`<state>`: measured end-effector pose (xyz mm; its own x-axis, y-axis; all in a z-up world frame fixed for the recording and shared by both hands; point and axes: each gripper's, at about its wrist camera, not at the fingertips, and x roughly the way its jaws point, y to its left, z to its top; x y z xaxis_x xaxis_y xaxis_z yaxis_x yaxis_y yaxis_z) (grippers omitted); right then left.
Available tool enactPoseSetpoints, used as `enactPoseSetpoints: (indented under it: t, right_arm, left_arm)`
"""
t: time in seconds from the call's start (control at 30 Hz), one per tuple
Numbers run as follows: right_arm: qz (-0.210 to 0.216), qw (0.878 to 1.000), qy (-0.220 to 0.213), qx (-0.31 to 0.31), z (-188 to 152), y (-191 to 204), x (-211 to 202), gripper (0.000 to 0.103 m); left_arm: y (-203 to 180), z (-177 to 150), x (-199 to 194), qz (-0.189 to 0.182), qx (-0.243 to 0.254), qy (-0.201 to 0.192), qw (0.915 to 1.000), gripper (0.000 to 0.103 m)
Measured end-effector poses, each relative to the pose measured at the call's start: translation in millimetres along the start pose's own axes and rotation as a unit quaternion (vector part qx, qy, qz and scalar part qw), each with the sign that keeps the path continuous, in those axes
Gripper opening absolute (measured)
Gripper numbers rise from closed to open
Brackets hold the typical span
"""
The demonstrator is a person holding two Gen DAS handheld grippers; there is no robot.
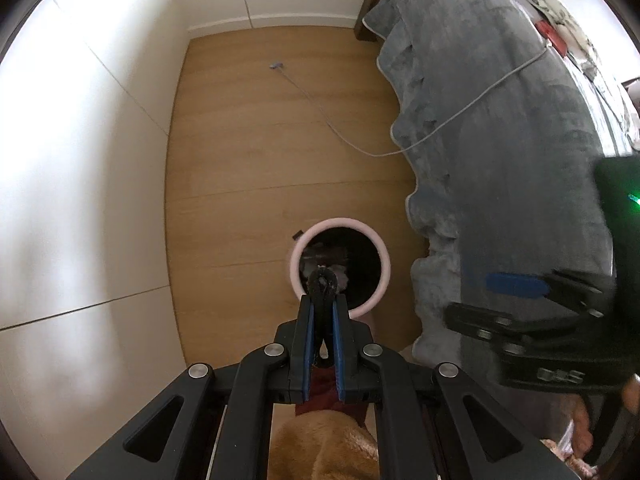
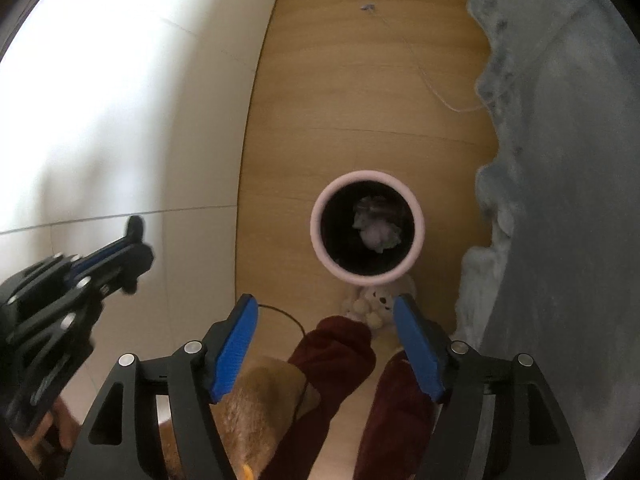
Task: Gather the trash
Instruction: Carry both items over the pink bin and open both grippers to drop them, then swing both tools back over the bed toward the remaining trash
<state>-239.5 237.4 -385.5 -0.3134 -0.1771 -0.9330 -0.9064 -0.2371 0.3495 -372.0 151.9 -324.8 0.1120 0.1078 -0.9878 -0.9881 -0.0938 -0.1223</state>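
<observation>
A bin with a pink rim [image 1: 297, 264] [image 2: 418, 224] stands on the wood floor, with crumpled pale paper [image 2: 376, 226] inside it. In the left wrist view my left gripper [image 1: 323, 300] points straight down over the bin's near rim. It is shut on a small black looped scrap [image 1: 322, 282] that sticks out past the pads. The right wrist view shows that gripper [image 2: 138, 256] at the left. My right gripper [image 2: 324, 304] [image 1: 468, 300] stands open just short of the bin, with nothing between its blue pads [image 2: 236, 344].
A grey blanket [image 1: 500, 160] hangs off the bed on the right, close to the bin. A thin cable [image 1: 320, 108] runs over the floor beyond it. White panels [image 1: 80, 160] line the left. A small plush toy [image 2: 378, 304], dark red fabric [image 2: 332, 356] and tan fur [image 2: 256, 400] lie below the right gripper.
</observation>
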Motion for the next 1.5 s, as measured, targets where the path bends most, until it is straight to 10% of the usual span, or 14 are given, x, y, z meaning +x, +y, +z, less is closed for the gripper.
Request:
enactPoseSetpoints:
  t: [0.5, 0.6, 0.67, 0.73, 1.2, 1.5]
  right_arm:
    - [-0.006, 0.996, -0.031, 0.082, -55.1, -51.1, -65.2, 0.07]
    - [0.0, 0.995, -0.038, 0.091, -59.1, -55.7, -70.8, 0.07]
    - [0.001, 0.995, -0.041, 0.094, -58.3, -56.0, -70.4, 0.07]
    - [0.001, 0.995, -0.044, 0.092, -59.5, -55.3, -72.8, 0.07]
    - [0.006, 0.994, -0.06, 0.09, -65.7, -57.8, -82.8, 0.07]
    - [0.014, 0.982, -0.13, 0.137, -81.5, -81.8, -146.1, 0.07]
  left_arm:
    - [-54.0, 11.8, 51.5, 0.002, 0.06, 0.033, 0.9977, 0.01]
    - [-57.6, 13.3, 53.7, 0.019, 0.063, 0.036, 0.9972, 0.037]
    - [-58.0, 13.8, 54.5, 0.039, 0.063, 0.033, 0.9967, 0.081]
    - [-57.5, 14.5, 52.5, 0.05, 0.062, 0.022, 0.9966, 0.093]
    - [-65.3, 19.4, 46.0, 0.05, 0.072, 0.03, 0.9957, 0.097]
    - [-136.1, 55.0, -47.9, 0.015, 0.169, -0.055, 0.984, 0.097]
